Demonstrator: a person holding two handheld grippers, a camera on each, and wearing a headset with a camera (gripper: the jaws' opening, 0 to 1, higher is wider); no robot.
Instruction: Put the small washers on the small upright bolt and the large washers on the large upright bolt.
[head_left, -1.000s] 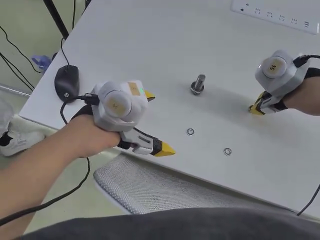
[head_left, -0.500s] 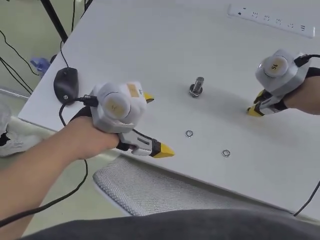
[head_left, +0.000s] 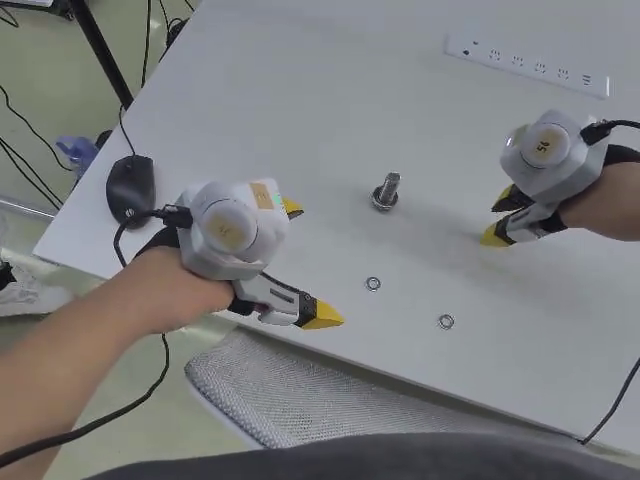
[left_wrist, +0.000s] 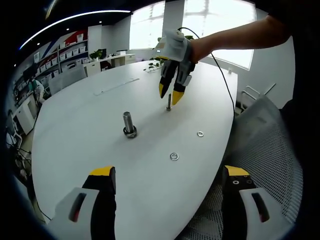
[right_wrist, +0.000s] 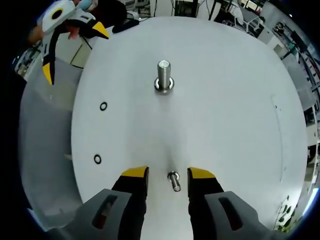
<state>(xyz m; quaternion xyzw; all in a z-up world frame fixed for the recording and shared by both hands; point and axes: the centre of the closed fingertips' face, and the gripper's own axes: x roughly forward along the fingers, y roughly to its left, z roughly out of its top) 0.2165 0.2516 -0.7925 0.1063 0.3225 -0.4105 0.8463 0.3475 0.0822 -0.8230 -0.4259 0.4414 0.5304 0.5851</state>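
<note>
Bearing surface: white oval table (head_left: 300, 100), matt and mostly bare. A black computer mouse (head_left: 130, 185) sits near its left edge and a white power strip (head_left: 525, 65) lies at the far side.
Room: an open office with bright windows (left_wrist: 215, 25) and rows of desks in the left gripper view. A grey mesh chair (head_left: 330, 400) stands at the table's near edge.
Left gripper (left_wrist: 168, 174): jaws spread wide, holding nothing, over the near-left part of the table.
Right gripper (right_wrist: 167, 173): jaws partly apart, one on each side of the small steel upright bolt (right_wrist: 173, 180). A gap shows on both sides and nothing is gripped.
Large steel upright bolt (head_left: 387, 192): stands mid-table, with a wider ring at its foot.
Steel ring washers (head_left: 373, 284): two lie flat and apart from each other, between the large bolt and the near edge, the second (head_left: 446, 321) further right.
</note>
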